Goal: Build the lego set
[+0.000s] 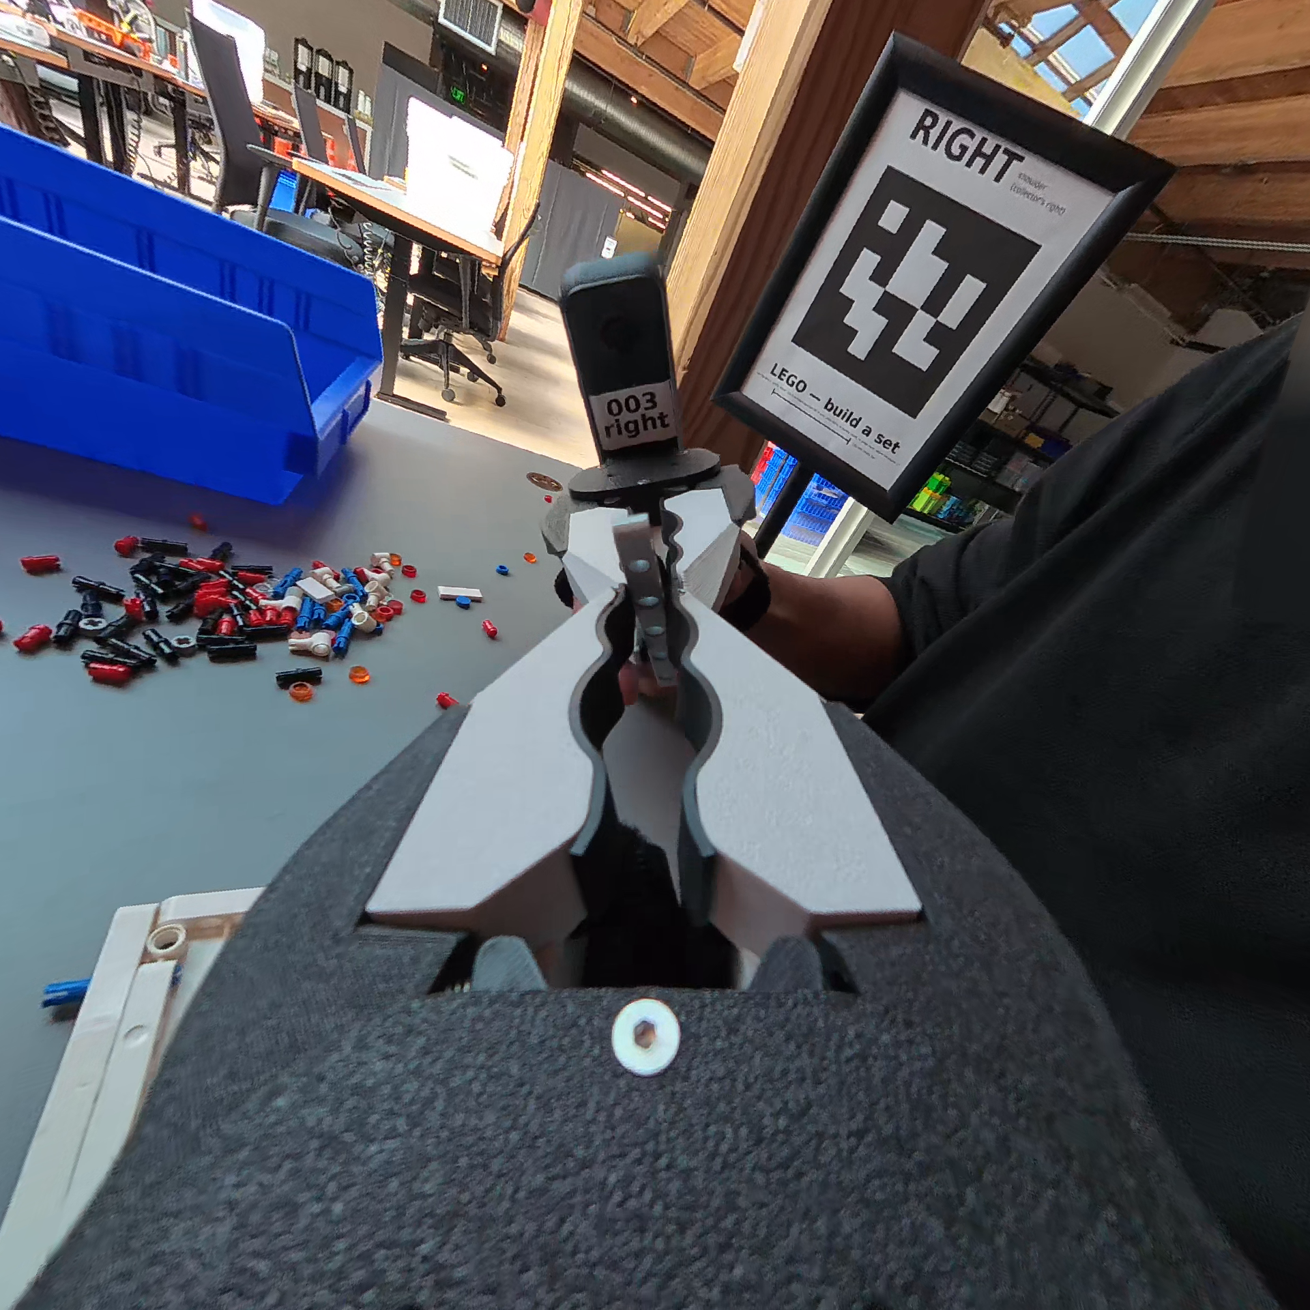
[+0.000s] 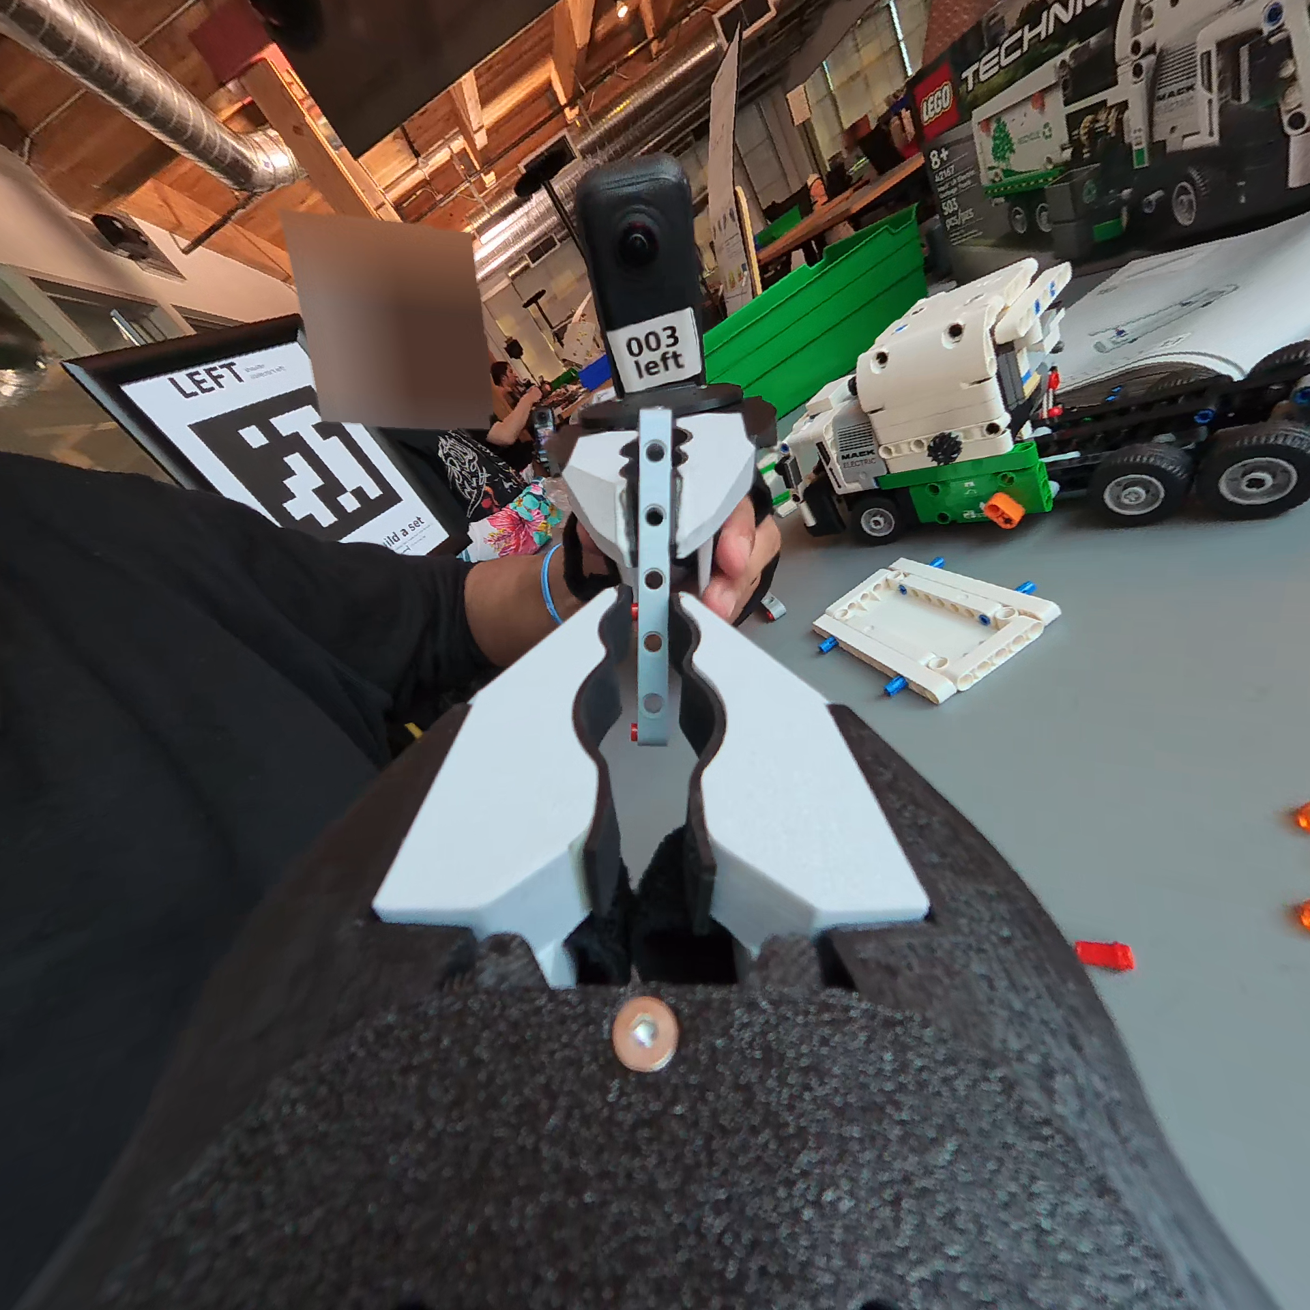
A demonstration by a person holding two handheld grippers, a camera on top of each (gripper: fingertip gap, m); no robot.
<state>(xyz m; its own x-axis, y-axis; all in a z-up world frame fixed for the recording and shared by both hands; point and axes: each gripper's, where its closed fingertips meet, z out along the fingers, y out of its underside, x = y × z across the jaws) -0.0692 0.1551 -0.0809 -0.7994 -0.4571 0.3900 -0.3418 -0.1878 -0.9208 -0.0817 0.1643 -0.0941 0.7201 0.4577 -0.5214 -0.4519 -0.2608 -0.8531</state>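
Note:
A grey LEGO beam [image 2: 653, 567] with a row of holes and two small red pins on its side stands nearly upright between my two grippers, which meet tip to tip above the grey table. My right gripper [image 2: 648, 599] is closed around the beam's lower half. My left gripper [image 1: 648, 602] is closed around the beam [image 1: 646, 602] from the opposite side. The right gripper [image 1: 641, 560] shows beyond it in the left wrist view. The left gripper [image 2: 656, 510] shows beyond the beam in the right wrist view. A part-built white and green truck [image 2: 957, 439] stands further back.
A pile of small red, black, blue and white pieces [image 1: 213, 609] lies left, before a blue bin [image 1: 177, 319]. A white frame panel [image 2: 936, 631] with blue pins lies on the table. The set's box [image 2: 1099, 127], an open booklet [image 2: 1169, 319], a green bin [image 2: 815, 312] and a loose red pin [image 2: 1104, 955] are right. My left and right fingertips are right by each other. My right gripper's tips are some 12 cm from the loose red pin [image 2: 1104, 955].

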